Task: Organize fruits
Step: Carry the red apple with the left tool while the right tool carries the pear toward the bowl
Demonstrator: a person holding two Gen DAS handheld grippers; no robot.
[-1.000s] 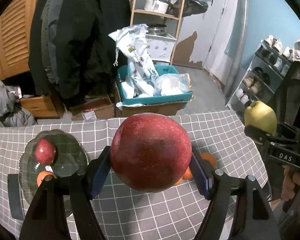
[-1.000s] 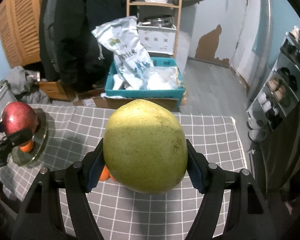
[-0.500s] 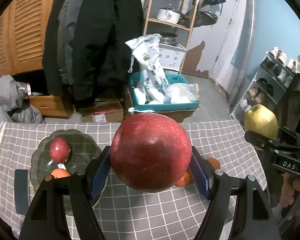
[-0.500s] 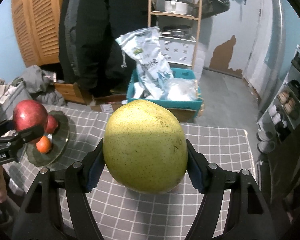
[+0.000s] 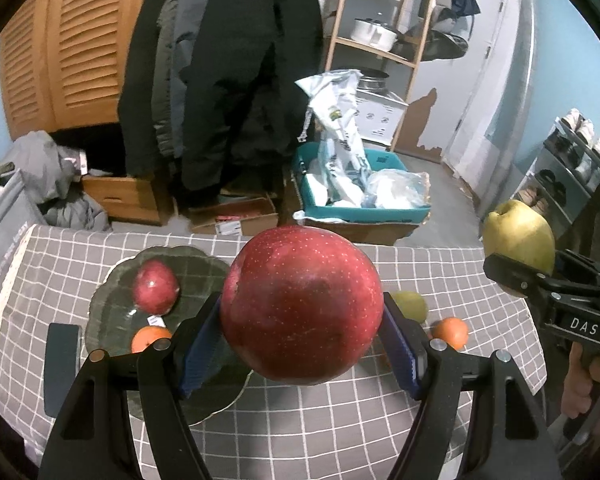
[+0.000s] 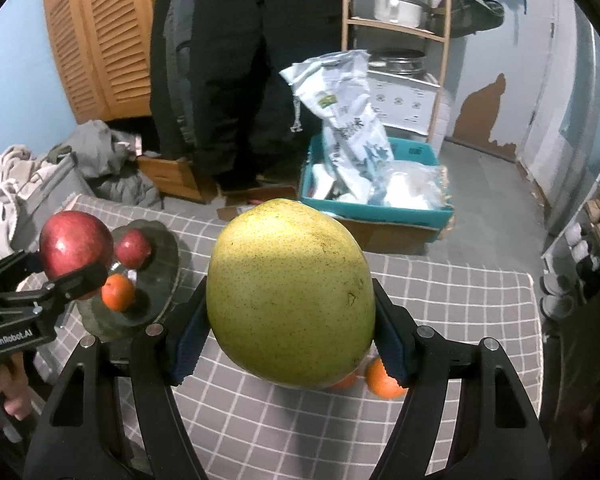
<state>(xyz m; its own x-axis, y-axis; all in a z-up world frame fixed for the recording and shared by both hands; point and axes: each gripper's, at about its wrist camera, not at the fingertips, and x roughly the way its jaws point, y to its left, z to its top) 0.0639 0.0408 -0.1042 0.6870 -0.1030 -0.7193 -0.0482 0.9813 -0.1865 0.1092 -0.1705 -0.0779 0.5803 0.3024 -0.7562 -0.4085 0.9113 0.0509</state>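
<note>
Two grippers hang above the checked tablecloth [image 5: 300, 432]: the left gripper [image 5: 302, 340] clamps a red apple [image 5: 302, 306], the right gripper [image 6: 290, 336] a yellow pear [image 6: 290, 292]. Beneath, a glass plate [image 5: 112, 308] holds a small apple [image 5: 155, 287] and an orange [image 5: 148, 338]; another orange [image 5: 452, 332] lies loose. Behind, a teal bin [image 6: 376, 212] and hanging coats [image 6: 236, 60].

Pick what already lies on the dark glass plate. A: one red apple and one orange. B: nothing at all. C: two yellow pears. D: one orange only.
A: the dark scalloped glass plate carries a small red apple and a small orange, seen in both wrist views.
</note>
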